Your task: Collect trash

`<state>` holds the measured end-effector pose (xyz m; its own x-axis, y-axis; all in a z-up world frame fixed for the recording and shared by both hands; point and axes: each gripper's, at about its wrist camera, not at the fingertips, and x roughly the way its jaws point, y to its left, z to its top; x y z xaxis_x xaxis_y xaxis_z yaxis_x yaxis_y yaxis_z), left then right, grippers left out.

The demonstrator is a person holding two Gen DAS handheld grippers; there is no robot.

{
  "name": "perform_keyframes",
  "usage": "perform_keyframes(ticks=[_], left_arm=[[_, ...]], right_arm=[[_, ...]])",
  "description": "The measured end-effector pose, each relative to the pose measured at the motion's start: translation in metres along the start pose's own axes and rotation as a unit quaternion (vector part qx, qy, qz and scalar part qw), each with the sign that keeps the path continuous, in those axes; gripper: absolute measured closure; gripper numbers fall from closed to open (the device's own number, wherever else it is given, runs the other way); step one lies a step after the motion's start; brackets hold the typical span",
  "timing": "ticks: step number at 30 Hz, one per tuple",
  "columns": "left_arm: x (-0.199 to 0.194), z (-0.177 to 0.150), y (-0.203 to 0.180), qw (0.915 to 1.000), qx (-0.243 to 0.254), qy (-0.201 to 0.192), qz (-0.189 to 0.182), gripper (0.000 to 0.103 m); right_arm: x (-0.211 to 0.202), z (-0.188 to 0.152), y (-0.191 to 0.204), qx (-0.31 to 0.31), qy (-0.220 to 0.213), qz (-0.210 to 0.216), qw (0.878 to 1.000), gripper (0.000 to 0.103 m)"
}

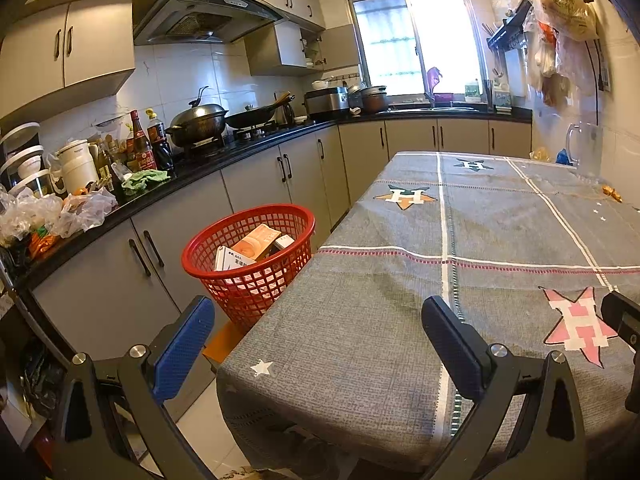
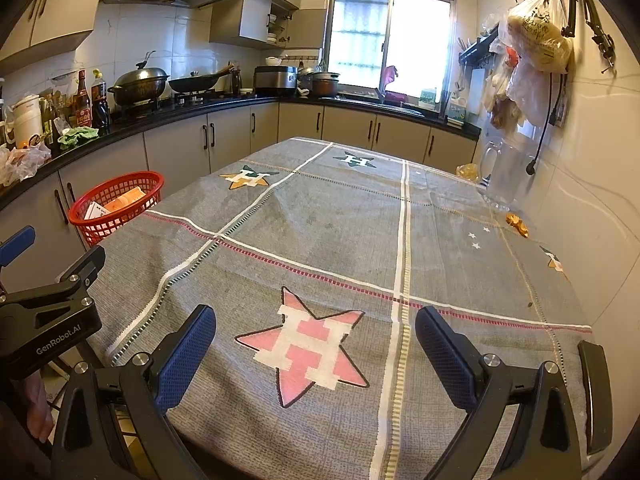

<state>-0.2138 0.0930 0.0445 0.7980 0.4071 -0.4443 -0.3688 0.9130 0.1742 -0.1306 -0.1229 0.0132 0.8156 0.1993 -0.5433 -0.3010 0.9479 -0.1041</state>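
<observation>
A red mesh basket [image 1: 224, 240] stands left of the table and holds several cardboard boxes [image 1: 256, 242]; it also shows in the right wrist view [image 2: 94, 200]. An orange crumpled wrapper [image 2: 517, 224] lies on the table's right side near the wall, also seen in the left wrist view [image 1: 612, 193]. My left gripper [image 1: 318, 316] is open and empty over the table's near left corner. My right gripper [image 2: 316, 326] is open and empty above the pink star at the near edge.
The table has a grey tablecloth [image 2: 340, 232]. A glass jug [image 2: 506, 176] stands by the right wall. A yellow bag [image 2: 468, 171] lies at the far right corner. Black counter [image 1: 192, 176] with bottles and pots runs along the left. Plastic bags [image 2: 536, 40] hang on the wall.
</observation>
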Motion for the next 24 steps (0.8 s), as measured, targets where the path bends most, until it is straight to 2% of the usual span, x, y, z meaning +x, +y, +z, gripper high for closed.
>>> perform_keyframes(ticks=[24], left_arm=[[0.0011, -0.0010, -0.0007, 1.0000, 0.001, 0.001, -0.001, 0.000]], right_arm=[[0.0047, -0.0024, -0.0017, 0.003, 0.007, -0.001, 1.000, 0.002]])
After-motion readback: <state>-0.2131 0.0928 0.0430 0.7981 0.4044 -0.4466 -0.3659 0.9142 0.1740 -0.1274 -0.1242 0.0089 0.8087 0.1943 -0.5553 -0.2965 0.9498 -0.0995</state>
